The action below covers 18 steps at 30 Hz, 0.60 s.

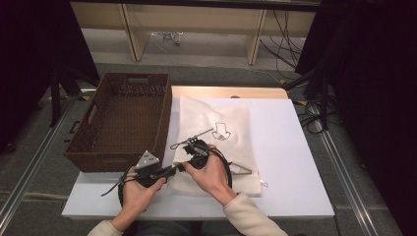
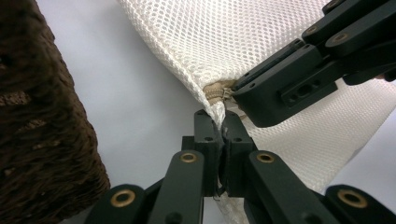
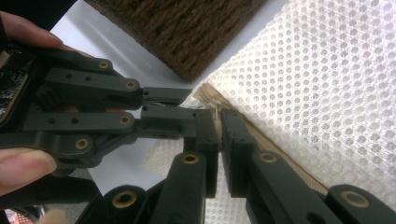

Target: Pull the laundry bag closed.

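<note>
Both hand-held grippers: left hand-held gripper (image 2: 221, 122) and right hand-held gripper (image 3: 218, 125) clenched on the mesh bag (image 1: 212, 142) corner beside the basket (image 1: 120, 120).
Risk: zipper end (image 2: 215, 92) could slip free or mesh could tear if pulled apart hard.

A fixed camera looks forward and down over the white table (image 1: 295, 147), while both gripper cameras sit close to the mesh bag (image 2: 224, 42) corner near the basket (image 1: 123, 118).

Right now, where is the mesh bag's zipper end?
High view: at the mesh bag's near-left corner, beside the wicker basket. The left gripper and right gripper both pinch there.
</note>
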Tool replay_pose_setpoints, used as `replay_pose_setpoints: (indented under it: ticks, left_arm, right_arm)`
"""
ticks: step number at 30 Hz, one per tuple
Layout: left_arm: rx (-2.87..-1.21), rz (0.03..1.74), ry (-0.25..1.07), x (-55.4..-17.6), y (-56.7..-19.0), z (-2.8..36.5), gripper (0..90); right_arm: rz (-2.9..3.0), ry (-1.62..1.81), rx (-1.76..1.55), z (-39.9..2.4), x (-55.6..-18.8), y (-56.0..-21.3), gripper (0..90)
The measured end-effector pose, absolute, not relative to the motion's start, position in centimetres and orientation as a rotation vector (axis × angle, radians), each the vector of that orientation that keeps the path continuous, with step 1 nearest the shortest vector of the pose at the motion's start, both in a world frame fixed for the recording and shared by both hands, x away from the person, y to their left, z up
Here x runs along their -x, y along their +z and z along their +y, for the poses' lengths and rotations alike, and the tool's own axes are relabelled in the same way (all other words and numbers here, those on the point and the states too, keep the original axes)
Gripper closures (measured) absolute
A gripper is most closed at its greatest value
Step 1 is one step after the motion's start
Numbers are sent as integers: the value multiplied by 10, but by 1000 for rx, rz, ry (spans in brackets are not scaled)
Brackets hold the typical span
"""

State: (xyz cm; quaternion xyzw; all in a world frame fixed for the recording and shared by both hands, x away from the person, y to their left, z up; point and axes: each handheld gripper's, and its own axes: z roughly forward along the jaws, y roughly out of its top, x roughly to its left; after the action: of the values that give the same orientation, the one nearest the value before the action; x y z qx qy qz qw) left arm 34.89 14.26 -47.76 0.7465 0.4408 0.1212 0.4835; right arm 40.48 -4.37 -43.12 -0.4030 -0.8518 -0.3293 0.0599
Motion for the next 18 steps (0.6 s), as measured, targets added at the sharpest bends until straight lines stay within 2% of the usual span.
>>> replay_pose_setpoints:
  ticks: [18]
  left_arm:
    - [-1761, 1096, 268, -345, -474, 140, 872]
  right_arm:
    - [-2567, -992, 1286, -48, -400, -430, 876]
